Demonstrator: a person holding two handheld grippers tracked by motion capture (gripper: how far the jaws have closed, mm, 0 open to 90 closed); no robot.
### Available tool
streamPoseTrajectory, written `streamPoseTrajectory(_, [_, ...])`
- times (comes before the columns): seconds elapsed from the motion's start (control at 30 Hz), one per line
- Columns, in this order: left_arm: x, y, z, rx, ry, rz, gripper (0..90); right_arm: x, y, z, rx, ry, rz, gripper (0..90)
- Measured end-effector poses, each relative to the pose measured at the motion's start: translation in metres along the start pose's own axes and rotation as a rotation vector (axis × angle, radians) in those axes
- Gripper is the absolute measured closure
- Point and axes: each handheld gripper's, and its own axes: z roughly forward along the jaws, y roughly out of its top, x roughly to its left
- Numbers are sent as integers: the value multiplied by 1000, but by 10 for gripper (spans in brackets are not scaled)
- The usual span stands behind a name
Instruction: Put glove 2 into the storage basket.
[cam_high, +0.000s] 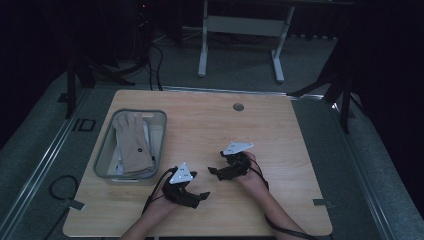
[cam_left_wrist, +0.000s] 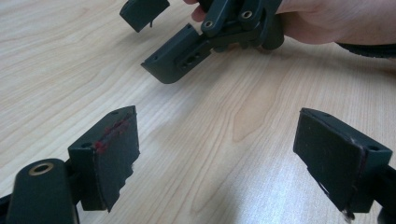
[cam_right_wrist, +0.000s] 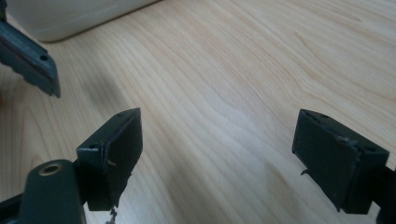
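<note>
Gloves, beige and stacked, lie in the grey plastic bin at about nine o'clock on the wooden table, with something white tucked beneath them. Moving rightward, the left gripper rests near the front edge at about six o'clock, just beside the bin's near corner, jaws spread wide over bare wood and holding nothing. Right of it, the right gripper sits close by, near the table's centre, pointing toward nine o'clock at the bin, its jaws likewise parted and empty.

The two grippers are close together, the right one's fingers looming ahead of the left's. If both go for the bin together they could knock jaws. A shallow pinch might also lift only the top glove's edge, or drag the light bin sideways.
</note>
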Motion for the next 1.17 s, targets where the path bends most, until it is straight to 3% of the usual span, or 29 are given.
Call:
streamPoseTrajectory(0.5, [-6,-3,8,-15,-23,36,145,-1,-28,-22,-16,-21,6,159])
streamPoseTrajectory(1.17, [-7,-6,9,-4,-37,52,145,-2,-30,-24,-10,-37,7,159])
